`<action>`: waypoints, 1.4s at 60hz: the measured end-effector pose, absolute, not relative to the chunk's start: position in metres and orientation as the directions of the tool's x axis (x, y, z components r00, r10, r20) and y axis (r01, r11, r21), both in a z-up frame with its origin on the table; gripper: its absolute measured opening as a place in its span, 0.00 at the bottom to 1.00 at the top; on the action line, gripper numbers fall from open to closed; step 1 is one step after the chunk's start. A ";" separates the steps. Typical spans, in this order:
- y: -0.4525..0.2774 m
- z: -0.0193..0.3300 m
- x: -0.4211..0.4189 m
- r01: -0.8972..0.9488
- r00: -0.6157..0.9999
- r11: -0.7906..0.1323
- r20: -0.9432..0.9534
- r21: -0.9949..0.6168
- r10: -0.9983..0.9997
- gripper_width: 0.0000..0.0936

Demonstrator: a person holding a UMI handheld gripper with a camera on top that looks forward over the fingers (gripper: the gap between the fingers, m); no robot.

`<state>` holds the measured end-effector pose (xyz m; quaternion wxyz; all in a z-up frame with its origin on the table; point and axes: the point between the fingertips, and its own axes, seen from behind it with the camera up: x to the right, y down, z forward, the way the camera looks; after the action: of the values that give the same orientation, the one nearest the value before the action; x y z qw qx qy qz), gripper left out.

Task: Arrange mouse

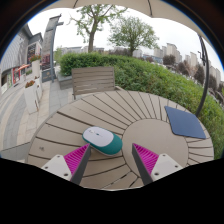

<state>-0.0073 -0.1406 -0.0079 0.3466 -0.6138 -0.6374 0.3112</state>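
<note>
A white and teal computer mouse point(101, 140) lies on a round wooden slatted table point(70, 125). A dark blue mouse pad point(186, 122) lies on the table to the right, well apart from the mouse. My gripper point(111, 161) is open, with pink pads point(76, 157) spread wide. The mouse sits just ahead of the fingers, nearer the left one, touching neither.
A wooden bench point(93, 79) stands beyond the table. A green hedge point(150, 72) runs behind it to the right. A paved walkway point(20, 110) and a building lie to the left, with trees beyond.
</note>
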 end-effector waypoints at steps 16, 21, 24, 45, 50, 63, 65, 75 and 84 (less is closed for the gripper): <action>-0.117 -0.006 -0.055 0.577 0.018 0.067 0.095 -0.814 0.995 0.91; -0.109 -0.006 -0.068 0.582 0.024 0.064 0.095 -0.811 0.995 0.91; -0.103 -0.007 -0.075 0.584 0.030 0.062 0.098 -0.809 0.995 0.91; -0.095 -0.015 -0.095 0.605 0.048 -0.020 0.012 -0.796 0.999 0.50; -0.095 -0.014 -0.096 0.619 0.040 0.004 0.036 -0.786 0.999 0.45; -0.051 0.100 -0.102 0.534 0.020 -0.036 -0.031 -0.844 0.999 0.44; -0.032 0.121 -0.106 0.514 0.024 -0.046 -0.040 -0.857 0.999 0.44; 0.111 0.137 -0.131 0.517 0.140 -0.059 0.017 -0.854 0.990 0.44; 0.204 0.056 -0.135 0.606 0.221 -0.102 0.044 -0.789 0.974 0.44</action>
<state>-0.1349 0.2041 0.0558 0.3556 -0.6956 -0.5680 0.2589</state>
